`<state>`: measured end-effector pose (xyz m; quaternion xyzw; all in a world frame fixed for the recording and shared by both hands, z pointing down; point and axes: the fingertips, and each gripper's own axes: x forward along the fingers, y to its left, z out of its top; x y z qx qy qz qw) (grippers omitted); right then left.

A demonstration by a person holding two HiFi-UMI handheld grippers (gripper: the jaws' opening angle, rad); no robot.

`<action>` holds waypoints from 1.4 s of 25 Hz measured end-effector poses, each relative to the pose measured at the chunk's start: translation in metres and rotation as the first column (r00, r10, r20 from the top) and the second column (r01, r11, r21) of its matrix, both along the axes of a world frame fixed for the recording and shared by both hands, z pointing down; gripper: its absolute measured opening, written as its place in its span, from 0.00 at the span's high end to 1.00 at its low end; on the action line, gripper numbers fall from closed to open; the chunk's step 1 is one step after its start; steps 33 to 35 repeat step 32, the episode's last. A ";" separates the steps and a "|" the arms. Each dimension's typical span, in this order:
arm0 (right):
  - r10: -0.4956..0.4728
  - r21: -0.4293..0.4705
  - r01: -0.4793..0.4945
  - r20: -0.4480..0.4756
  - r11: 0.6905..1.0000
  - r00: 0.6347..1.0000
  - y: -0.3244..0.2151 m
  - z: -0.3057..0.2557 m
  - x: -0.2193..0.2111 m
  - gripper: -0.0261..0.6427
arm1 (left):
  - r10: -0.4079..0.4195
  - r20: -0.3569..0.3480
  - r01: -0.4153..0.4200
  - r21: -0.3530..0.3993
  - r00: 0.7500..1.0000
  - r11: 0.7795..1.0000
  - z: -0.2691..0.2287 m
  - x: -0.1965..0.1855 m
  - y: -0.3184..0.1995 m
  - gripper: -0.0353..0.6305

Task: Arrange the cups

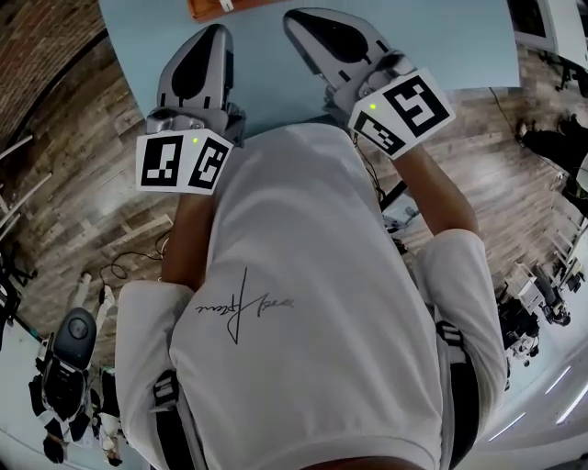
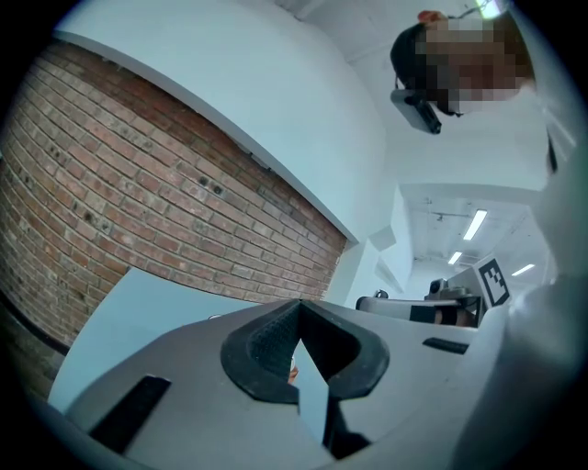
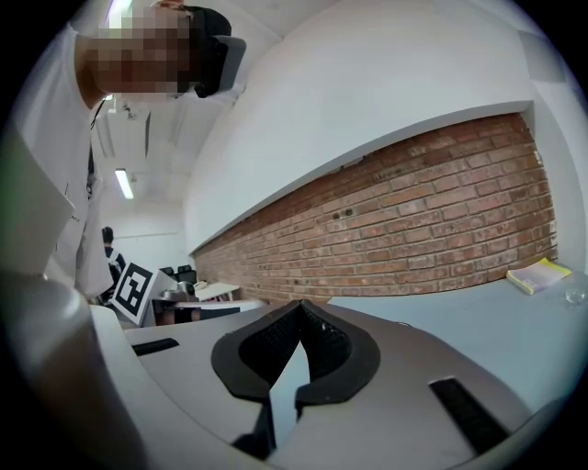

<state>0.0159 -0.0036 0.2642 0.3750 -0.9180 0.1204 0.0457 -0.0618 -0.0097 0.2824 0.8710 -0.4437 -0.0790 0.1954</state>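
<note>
Hovering shut and empty, left gripper (image 1: 217,35) and right gripper (image 1: 296,20) pointed at far table (image 1: 441,37); no cups showed.

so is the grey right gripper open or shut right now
Shut. In its own view the grey right gripper has its black pads touching at the tips, nothing between them.

Grey left claw (image 2: 296,312) and right claw (image 3: 299,310), black pads (image 2: 265,344). Black-and-white square-patterned marker cubes (image 1: 184,163). Pale blue tabletop (image 1: 441,46) at top. Red-brown brick wall (image 2: 138,202). White shirt (image 1: 312,303).
</note>
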 end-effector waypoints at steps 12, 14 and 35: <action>-0.053 0.011 0.053 -0.010 0.999 0.999 0.019 -0.019 0.007 0.93 | 0.001 0.017 -0.002 0.024 1.000 1.000 -0.018 0.010 0.013 0.94; -0.068 0.005 0.068 -0.010 0.998 0.998 0.022 -0.018 0.006 0.93 | 0.007 0.020 -0.008 0.026 1.000 1.000 -0.019 0.012 0.015 0.94; -0.100 -0.003 0.100 -0.035 0.995 0.994 0.023 -0.013 -0.007 0.93 | 0.023 0.007 -0.023 0.003 1.000 1.000 -0.010 0.006 0.014 0.94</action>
